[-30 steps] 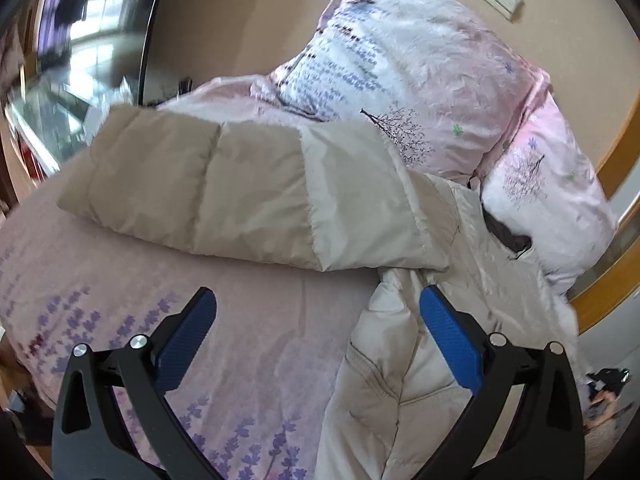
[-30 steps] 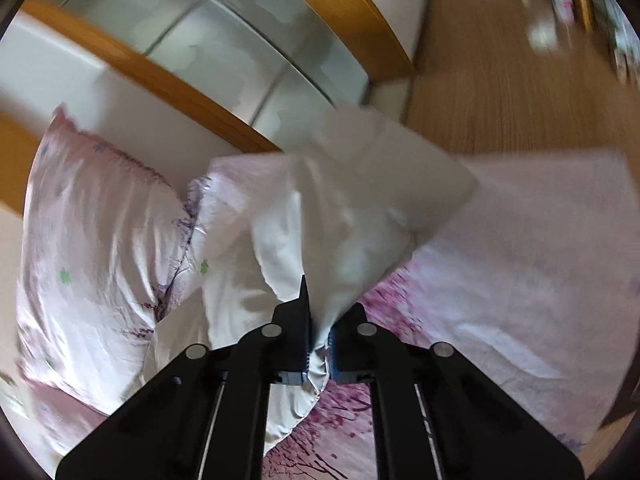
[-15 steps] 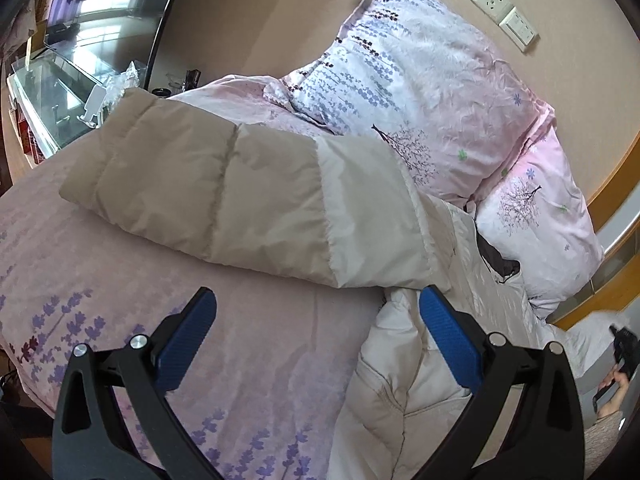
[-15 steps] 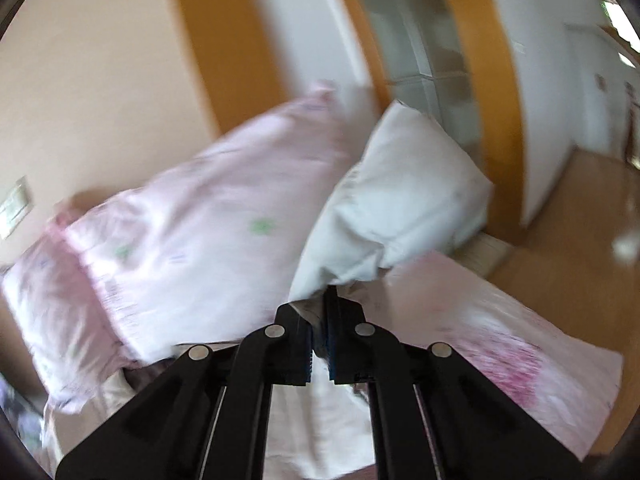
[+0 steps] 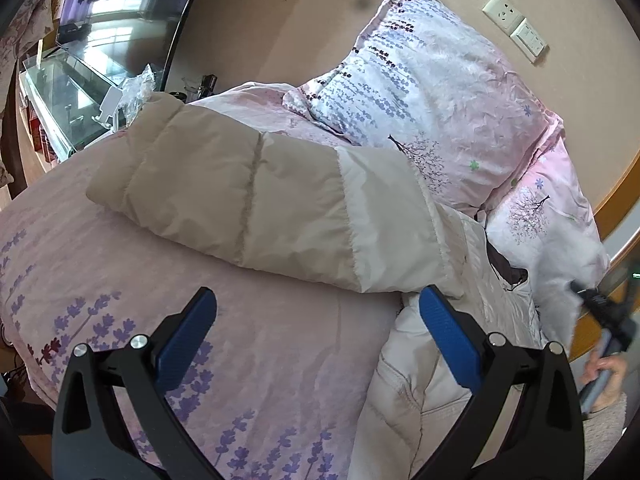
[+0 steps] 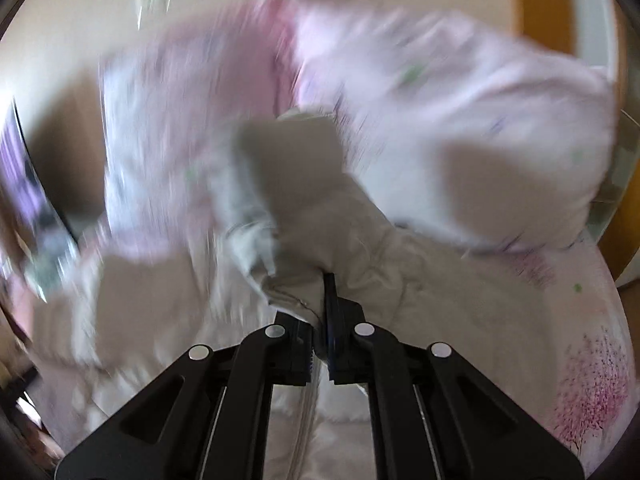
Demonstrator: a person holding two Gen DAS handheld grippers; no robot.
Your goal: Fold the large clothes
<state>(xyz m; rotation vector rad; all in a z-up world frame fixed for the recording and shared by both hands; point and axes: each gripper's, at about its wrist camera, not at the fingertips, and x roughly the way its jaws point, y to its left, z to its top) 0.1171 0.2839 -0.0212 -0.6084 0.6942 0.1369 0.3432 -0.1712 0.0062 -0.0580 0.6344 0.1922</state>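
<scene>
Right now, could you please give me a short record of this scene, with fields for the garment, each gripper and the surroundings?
garment: beige and white padded jacket spread on the bed, one sleeve stretched out across the bedspread
left gripper: jaws open, nothing between them, above the bedspread beside the jacket
right gripper: jaws shut on a fold of the jacket; this view is blurred
pillows: two floral ones propped at the wall behind the jacket
wall: socket and switch above the pillows
</scene>
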